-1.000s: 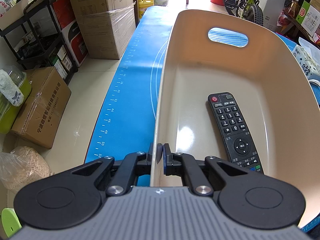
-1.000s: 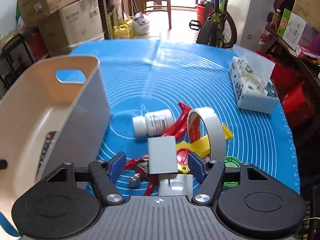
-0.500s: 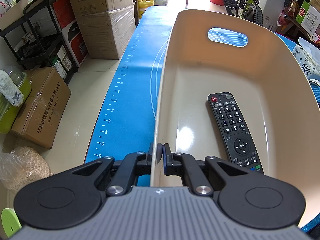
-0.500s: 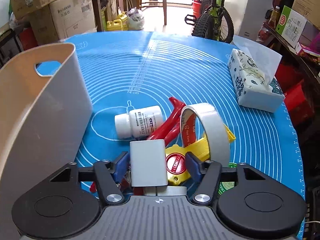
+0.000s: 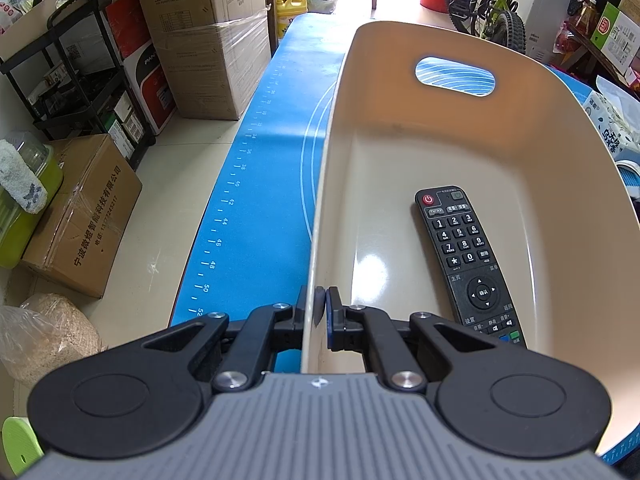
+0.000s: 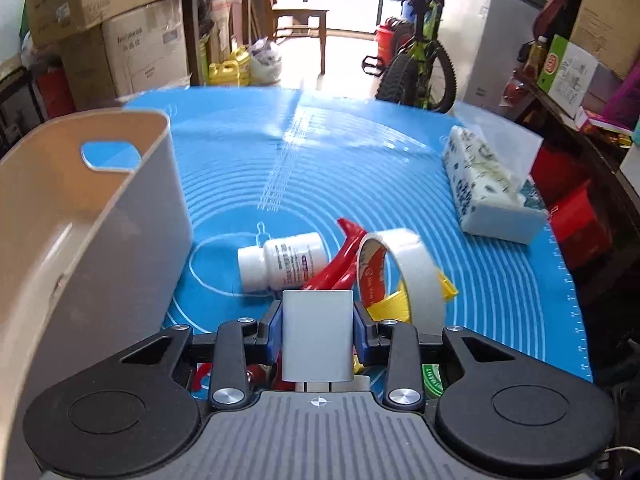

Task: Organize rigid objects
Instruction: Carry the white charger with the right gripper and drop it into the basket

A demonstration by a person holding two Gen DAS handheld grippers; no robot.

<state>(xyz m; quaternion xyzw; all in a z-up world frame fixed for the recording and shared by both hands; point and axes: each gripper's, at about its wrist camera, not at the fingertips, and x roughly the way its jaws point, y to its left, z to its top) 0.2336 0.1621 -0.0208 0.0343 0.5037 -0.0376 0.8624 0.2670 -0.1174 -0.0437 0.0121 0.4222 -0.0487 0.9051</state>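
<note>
Nearest in the left wrist view, the left gripper (image 5: 320, 308) is clamped tight on the near rim of the beige bin (image 5: 460, 140), one pad outside the wall, one inside. A black remote (image 5: 466, 258) lies flat on the bin floor, its red power button toward the far end. The bin sits on a blue mat (image 5: 248, 200) with printed ruler marks; an oval handle hole pierces its far wall. Past the mat's edge, cardboard boxes (image 5: 208, 36) stand on the floor.

In the right wrist view, the right gripper (image 6: 318, 320) is closing on a white block (image 6: 318, 334) — its blue pads sit against both sides of the block, which stands upright between them. Just beyond lies a white pill bottle (image 6: 286, 260) on its side, touching a red tool (image 6: 340, 260) that runs under a tape roll (image 6: 400, 272) standing on edge. Yellow plastic (image 6: 400, 302) shows under the roll. The bin rises at the left, close to the bottle. Farther right, well apart, a tissue pack (image 6: 488, 192) rests on the mat — a bicycle (image 6: 420, 64) stands beyond the table.
</note>
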